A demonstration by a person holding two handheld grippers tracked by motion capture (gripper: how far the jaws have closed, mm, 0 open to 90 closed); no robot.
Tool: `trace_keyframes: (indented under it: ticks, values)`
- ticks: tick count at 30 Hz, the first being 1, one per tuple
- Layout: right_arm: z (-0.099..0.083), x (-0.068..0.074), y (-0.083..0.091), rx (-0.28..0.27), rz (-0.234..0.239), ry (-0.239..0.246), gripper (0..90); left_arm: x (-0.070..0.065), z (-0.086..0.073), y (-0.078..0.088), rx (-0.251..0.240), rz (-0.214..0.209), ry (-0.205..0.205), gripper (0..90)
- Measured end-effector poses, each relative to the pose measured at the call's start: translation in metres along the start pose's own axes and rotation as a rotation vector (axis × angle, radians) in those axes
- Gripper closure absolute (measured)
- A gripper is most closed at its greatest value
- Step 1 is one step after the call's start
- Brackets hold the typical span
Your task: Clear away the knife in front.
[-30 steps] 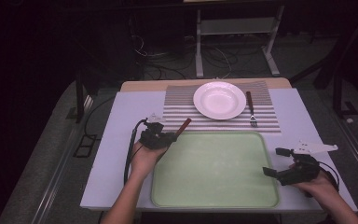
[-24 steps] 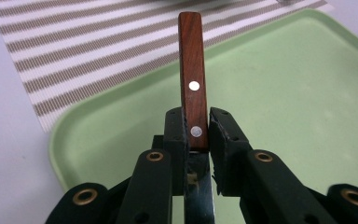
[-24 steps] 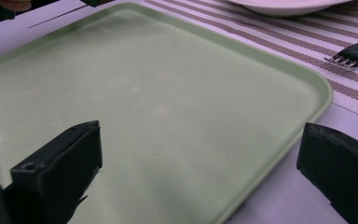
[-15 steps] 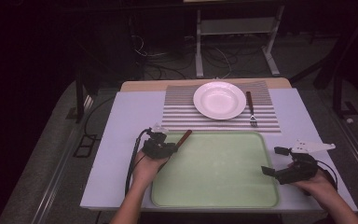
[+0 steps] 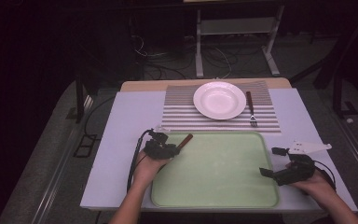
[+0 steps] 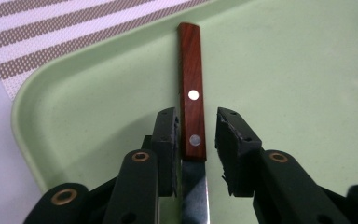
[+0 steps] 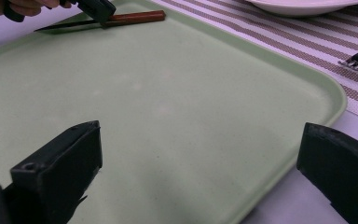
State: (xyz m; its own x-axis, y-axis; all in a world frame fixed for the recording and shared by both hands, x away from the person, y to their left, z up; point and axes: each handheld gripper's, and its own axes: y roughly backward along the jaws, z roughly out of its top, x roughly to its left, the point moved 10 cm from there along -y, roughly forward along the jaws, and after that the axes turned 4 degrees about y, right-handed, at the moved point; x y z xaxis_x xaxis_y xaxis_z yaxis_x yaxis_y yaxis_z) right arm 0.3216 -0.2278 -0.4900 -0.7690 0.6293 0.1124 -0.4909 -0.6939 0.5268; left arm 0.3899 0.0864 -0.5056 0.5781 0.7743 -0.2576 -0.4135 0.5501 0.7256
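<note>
One knife (image 6: pixel 191 100), one fork (image 5: pixel 251 108), one plate (image 5: pixel 219 100), one green tray (image 5: pixel 223 193), one striped placemat (image 5: pixel 179 114), two grippers.

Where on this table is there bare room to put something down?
Most of the green tray is bare between the knife at its far left corner and the right gripper at its right rim. The placemat left of the plate is free. Its right side holds the fork.
</note>
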Motion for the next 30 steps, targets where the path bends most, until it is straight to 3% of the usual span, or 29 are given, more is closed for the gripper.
trace_keyframes:
  ticks: [5,8,13,17,24,30]
  values:
    - [0.002,-0.003,0.002,-0.014,-0.004,-0.015,0.2,-0.002,0.012,0.000,-0.042,-0.038,-0.006,67.2]
    - [0.004,-0.006,0.003,-0.027,-0.005,-0.030,0.2,-0.006,0.021,-0.002,-0.052,-0.063,-0.024,76.5]
    - [0.006,-0.007,0.002,-0.028,-0.009,-0.035,0.2,-0.008,0.033,-0.010,-0.025,-0.090,-0.070,89.0]
    - [0.007,-0.008,0.002,-0.026,-0.016,-0.040,0.2,-0.010,0.033,-0.022,0.021,-0.101,-0.112,89.4]
    - [0.006,-0.008,0.002,-0.018,-0.020,-0.034,0.2,-0.018,0.044,-0.039,0.053,-0.109,-0.172,89.3]
    - [0.006,-0.009,0.002,-0.022,-0.022,-0.038,0.2,-0.014,0.051,-0.055,0.098,-0.099,-0.186,89.4]
